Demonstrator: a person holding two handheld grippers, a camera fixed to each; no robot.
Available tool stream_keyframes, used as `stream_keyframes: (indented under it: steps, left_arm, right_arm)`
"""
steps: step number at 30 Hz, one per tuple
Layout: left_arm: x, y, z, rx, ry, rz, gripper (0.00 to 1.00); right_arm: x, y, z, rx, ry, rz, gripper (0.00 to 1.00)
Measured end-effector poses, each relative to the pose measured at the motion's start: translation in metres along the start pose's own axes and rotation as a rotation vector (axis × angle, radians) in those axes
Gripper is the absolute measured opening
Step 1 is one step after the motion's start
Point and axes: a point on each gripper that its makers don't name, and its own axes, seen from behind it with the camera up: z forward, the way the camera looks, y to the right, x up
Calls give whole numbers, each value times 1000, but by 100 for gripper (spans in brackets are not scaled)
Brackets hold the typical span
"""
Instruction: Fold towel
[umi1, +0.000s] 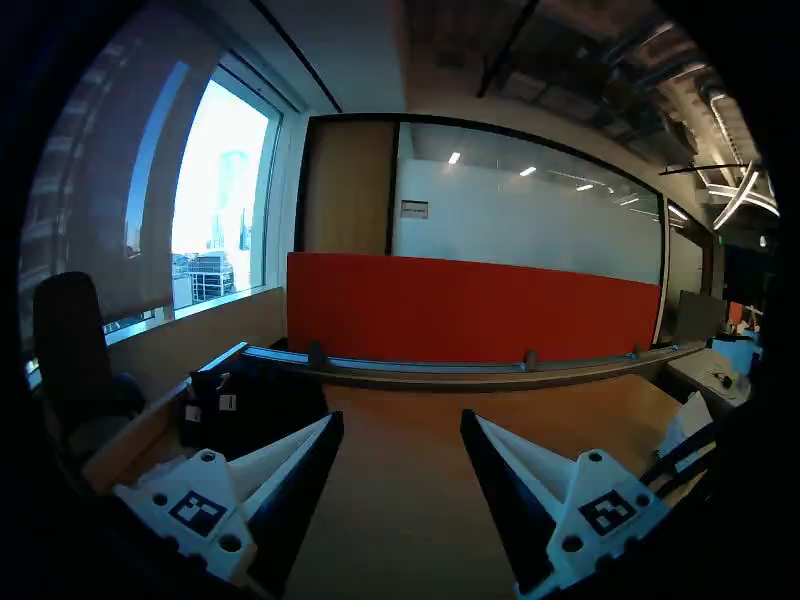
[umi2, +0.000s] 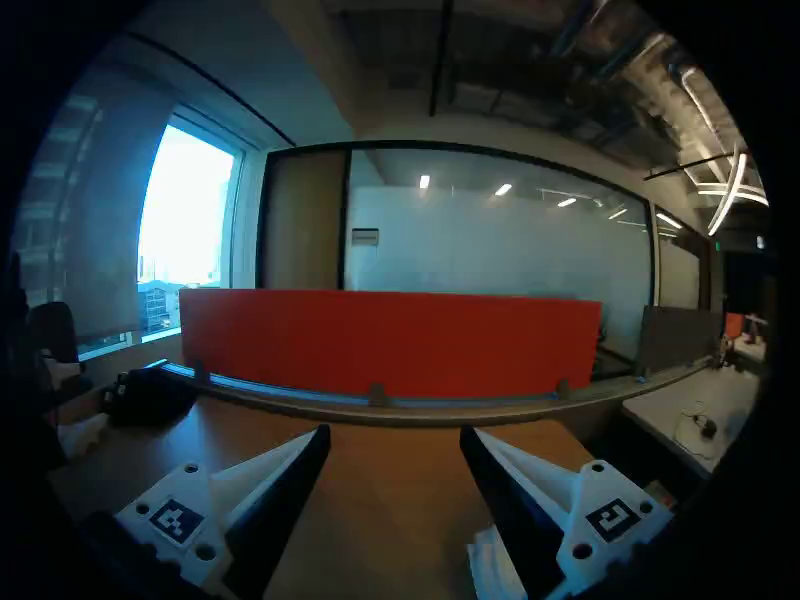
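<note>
Presently left gripper (umi1: 401, 420) and right gripper (umi2: 395, 433) hover over the wooden worktop (umi1: 400, 530), fingers wide and empty, while a pale ribbed edge, likely the towel (umi2: 487, 563), lies low beneath the right gripper, nearer that hand, long axis unreadable.

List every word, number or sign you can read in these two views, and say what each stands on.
No text can be read here.
Small sign on the frosted glass wall: too small to read.
White tags on the black bag: blurred, unreadable.
Square markers on the fingers: black-and-white patterns, no letters or numbers.
</note>
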Motion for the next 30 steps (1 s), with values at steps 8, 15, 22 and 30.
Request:
stream_keyframes:
  steps: [8,15,22,30]
  left_arm:
    - [-7,-4,1,11,-1,35,86]
    - [-20,-4,5,5,8,58,86]
    - [-33,-11,8,1,37,69,86]
    - [-56,-25,8,22,56,85,86]
  right_arm:
    - [11,2,-1,-33,22,5,100]
    - [19,-10,-4,-21,39,15,100]
    - [19,-25,-5,-7,47,6,100]
    - [12,-39,-4,2,46,3,100]
